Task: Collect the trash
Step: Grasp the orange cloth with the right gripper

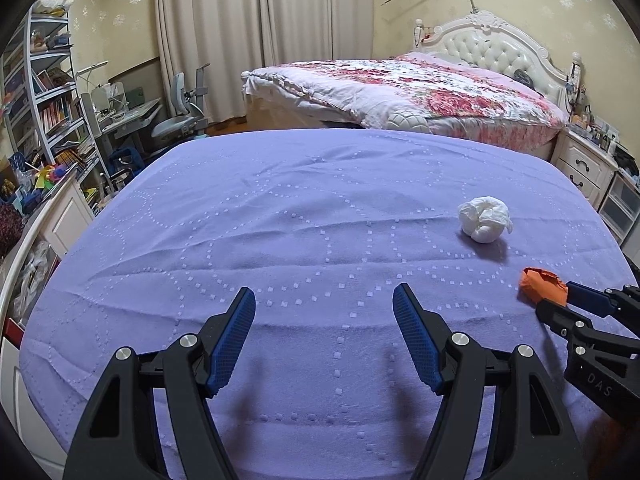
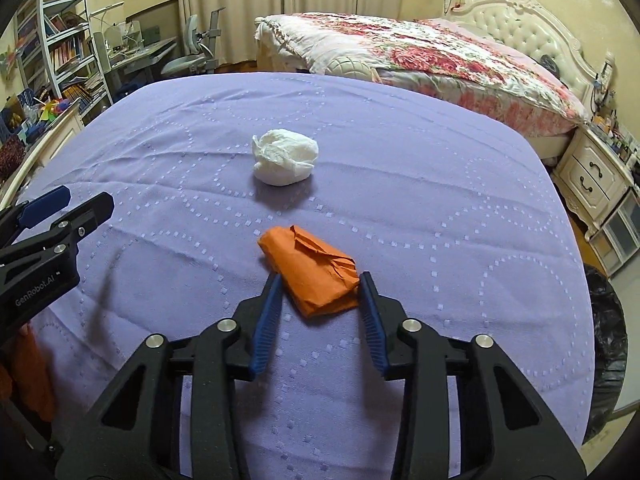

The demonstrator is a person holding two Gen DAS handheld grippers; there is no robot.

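Wad (image 2: 310,272) of crumpled orange paper

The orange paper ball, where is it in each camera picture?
Left wrist view: orange paper at the right edge, at the right tongs' tips.
Right wrist view: orange paper in the lower middle, between the right tongs.
Shared landmark: the white tissue wad, lying beyond it on the purple cover.

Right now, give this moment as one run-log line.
left gripper: open, empty | right gripper: closing around orange paper wad | white tissue ball: untouched on purple bedspread
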